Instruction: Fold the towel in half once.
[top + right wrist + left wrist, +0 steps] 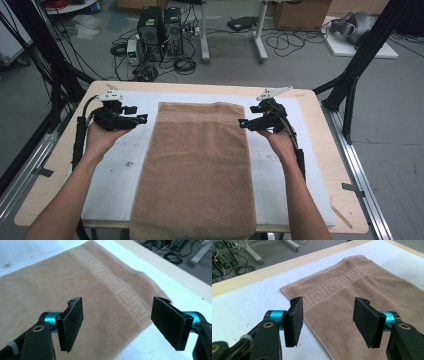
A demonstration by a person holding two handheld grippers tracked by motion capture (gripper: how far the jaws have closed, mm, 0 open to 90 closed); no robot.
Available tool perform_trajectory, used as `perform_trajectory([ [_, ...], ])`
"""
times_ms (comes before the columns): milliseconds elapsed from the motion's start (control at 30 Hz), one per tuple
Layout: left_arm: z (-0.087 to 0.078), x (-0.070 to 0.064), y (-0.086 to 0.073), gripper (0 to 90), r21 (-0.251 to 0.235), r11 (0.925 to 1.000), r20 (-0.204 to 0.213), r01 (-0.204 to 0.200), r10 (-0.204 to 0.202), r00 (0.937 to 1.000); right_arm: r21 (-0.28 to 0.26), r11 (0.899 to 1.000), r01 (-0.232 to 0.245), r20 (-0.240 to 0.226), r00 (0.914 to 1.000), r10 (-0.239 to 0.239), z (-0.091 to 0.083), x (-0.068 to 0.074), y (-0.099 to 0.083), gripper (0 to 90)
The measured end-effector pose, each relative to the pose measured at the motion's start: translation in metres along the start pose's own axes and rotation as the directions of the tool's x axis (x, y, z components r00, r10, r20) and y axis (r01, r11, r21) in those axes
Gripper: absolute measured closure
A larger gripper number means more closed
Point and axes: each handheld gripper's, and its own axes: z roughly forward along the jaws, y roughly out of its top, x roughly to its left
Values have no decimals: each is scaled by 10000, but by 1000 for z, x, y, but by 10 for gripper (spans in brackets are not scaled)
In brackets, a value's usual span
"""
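A tan towel [197, 165] with a woven key-pattern band near its far end lies flat down the middle of the white mat [117, 175]; its near end hangs over the table's front edge. My left gripper [141, 119] hovers just off the towel's far left corner, open, nothing between its pads [294, 320]. The towel [362, 290] fills the space beyond those jaws. My right gripper [243, 123] is at the towel's far right edge, also open and holding nothing. Between its pads [72, 322] the towel [75, 282] and its far right corner show.
The wooden table [330, 145] carries the white mat. Beyond its far edge, on the floor, stand computer towers [160, 32], tangled cables, desk legs [260, 42] and cardboard boxes. Black frame struts [365, 50] rise at the right and left.
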Motion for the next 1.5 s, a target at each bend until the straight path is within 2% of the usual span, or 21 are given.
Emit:
perform_trajectory([
  [100, 13, 4, -3, 436, 155, 9997, 404, 205, -211, 9990, 427, 9990, -161, 113, 9998, 156, 15, -6, -5, 260],
  [133, 17, 4, -5, 435, 289, 9994, 400, 209, -221, 9990, 535, 9985, -140, 85, 9999, 136, 20, -7, -7, 263],
  [267, 34, 5, -10, 432, 707, 9972, 89, -224, 219, 9997, 768, 9969, -145, 69, 9999, 140, 38, -9, -15, 276],
  [333, 42, 7, -13, 432, 957, 9952, 7, -212, 212, 9998, 923, 9956, -173, 114, 9998, 163, 46, -11, -18, 287],
  [400, 49, 7, -18, 441, 1220, 9921, -401, -310, 362, 9985, 953, 9952, -206, 104, 9998, 197, 52, -13, -20, 316],
  [467, 56, 8, -24, 457, 1233, 9922, -454, -196, 254, 9986, 1003, 9948, -198, 198, 9996, 179, 57, -15, -23, 328],
  [600, 70, 9, -34, 474, 1424, 9898, -254, -29, 66, 9997, 1337, 9889, -652, 210, 9978, 629, 67, -22, -32, 356],
  [667, 78, 12, -40, 475, 1390, 9894, 56, 422, -434, 9990, 1601, 9845, -710, 420, 9970, 650, 72, -24, -37, 382],
  [700, 82, 12, -43, 472, 1419, 9885, 28, 514, -523, 9986, 1662, 9834, -728, 550, 9964, 645, 74, -25, -40, 399],
  [733, 85, 13, -45, 469, 1497, 9876, -41, 483, -482, 9988, 1685, 9824, -806, 576, 9958, 718, 76, -27, -43, 410],
  [800, 90, 13, -48, 475, 1636, 9856, -88, 434, -425, 9991, 1659, 9785, -1222, 493, 9921, 1155, 78, -31, -47, 445],
  [900, 95, 12, -51, 518, 1794, 9835, -118, 238, -220, 9997, 1764, 9746, -1377, 616, 9898, 1287, 82, -33, -51, 483],
  [1067, 99, 9, -52, 631, 1937, 9807, -562, -250, 366, 9978, 1832, 9754, -1222, 816, 9907, 1088, 85, -32, -50, 562],
  [1100, 99, 7, -52, 643, 1929, 9807, -602, -312, 436, 9972, 1873, 9739, -1282, 803, 9901, 1149, 85, -32, -50, 586],
  [1167, 100, 4, -52, 719, 1958, 9798, -546, -405, 521, 9971, 1894, 9735, -1279, 586, 9912, 1189, 86, -30, -49, 699],
  [1200, 101, 3, -51, 751, 1951, 9801, -546, -365, 480, 9974, 1926, 9738, -1211, 507, 9923, 1134, 86, -30, -48, 730],
  [1300, 101, 3, -51, 828, 1988, 9800, -474, -109, 207, 9987, 1889, 9690, -1590, 179, 9872, 1585, 85, -30, -49, 818],
  [1433, 96, 5, -48, 849, 2083, 9781, -540, 19, 96, 9985, 1812, 9660, -1843, 85, 9825, 1859, 83, -33, -49, 836],
  [1500, 92, 8, -47, 851, 1954, 9807, -499, 109, -12, 9988, 1687, 9685, -1833, -14, 9825, 1862, 78, -35, -46, 838],
])
